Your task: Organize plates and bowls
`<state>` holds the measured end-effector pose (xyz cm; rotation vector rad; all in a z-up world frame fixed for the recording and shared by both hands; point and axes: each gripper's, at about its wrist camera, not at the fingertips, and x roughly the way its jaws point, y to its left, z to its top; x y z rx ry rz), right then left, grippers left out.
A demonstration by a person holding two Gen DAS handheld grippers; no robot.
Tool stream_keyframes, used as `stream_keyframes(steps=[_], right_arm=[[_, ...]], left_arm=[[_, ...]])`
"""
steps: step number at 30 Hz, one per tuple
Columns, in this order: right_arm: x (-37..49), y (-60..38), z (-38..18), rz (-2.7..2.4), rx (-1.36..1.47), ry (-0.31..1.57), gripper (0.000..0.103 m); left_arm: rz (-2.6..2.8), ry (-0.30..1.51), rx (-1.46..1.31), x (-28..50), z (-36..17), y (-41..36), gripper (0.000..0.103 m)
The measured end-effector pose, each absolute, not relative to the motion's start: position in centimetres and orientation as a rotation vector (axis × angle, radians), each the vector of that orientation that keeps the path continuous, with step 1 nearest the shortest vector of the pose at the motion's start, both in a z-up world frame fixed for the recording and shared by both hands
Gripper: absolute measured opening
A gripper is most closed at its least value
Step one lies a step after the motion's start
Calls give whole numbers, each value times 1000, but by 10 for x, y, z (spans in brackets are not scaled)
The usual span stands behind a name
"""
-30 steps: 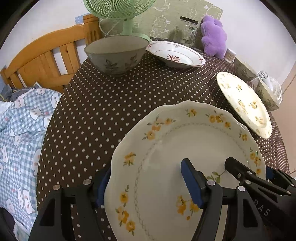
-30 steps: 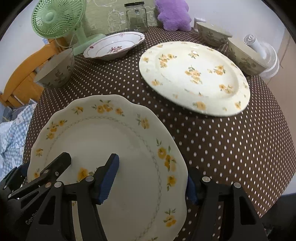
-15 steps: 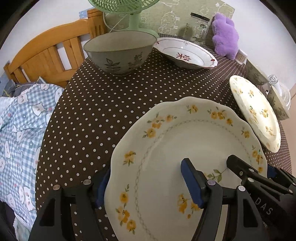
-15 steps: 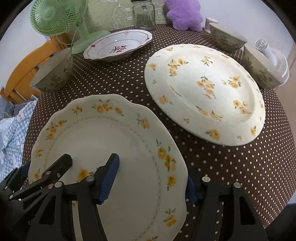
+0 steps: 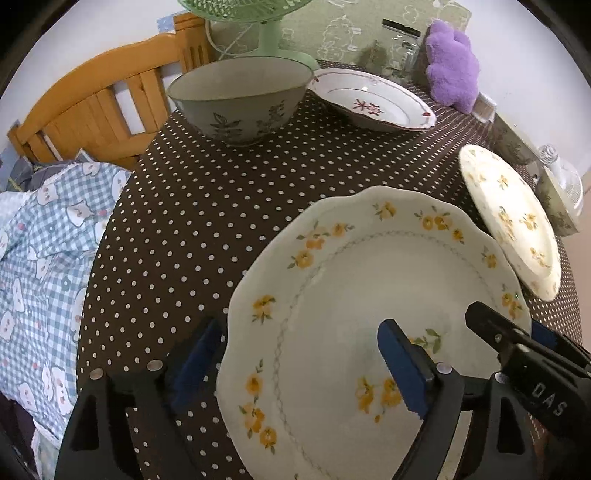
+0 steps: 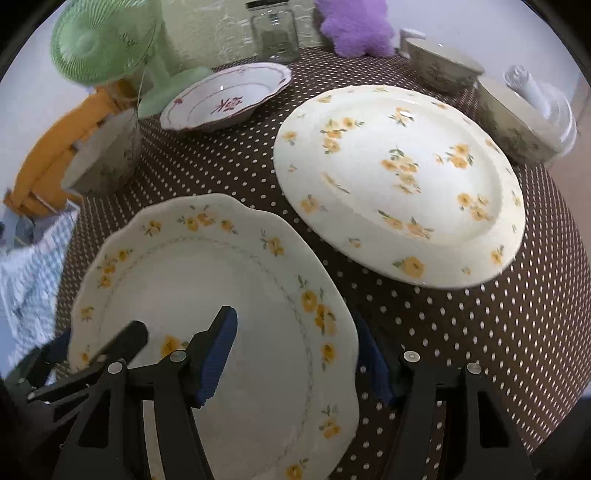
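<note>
A scalloped white plate with yellow flowers (image 5: 369, 302) (image 6: 221, 295) is held between both grippers above the dotted tablecloth. My left gripper (image 5: 295, 365) is shut on its left rim, one finger above and one below. My right gripper (image 6: 295, 354) is shut on its right rim the same way. A larger cream flowered plate (image 6: 399, 184) (image 5: 509, 218) lies on the table to the right and ahead. A grey-green leaf-pattern bowl (image 5: 240, 99) (image 6: 107, 158) and a shallow white bowl with red trim (image 5: 373, 99) (image 6: 229, 98) stand further back.
A green fan (image 6: 107, 48), a glass jar (image 6: 275, 35) and a purple plush toy (image 6: 356, 26) line the back edge. Two more patterned bowls (image 6: 439, 68) and a white fan (image 6: 543, 99) sit at the far right. A wooden chair (image 5: 99, 110) and checked cloth (image 5: 40, 258) are on the left.
Both grippers have carried the scalloped plate forward and to the right, closer to the large cream plate. The grips have not changed.
</note>
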<state>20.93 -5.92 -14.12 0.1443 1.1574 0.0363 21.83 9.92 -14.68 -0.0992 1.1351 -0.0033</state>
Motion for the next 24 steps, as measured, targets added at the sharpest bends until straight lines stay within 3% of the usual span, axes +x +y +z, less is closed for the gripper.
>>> stream_keyframes(steps=[24], right_arm=[[163,-99,-47,-108,140,945,70]], left_arm=[[-147,935,-17,186,-63,56,95]])
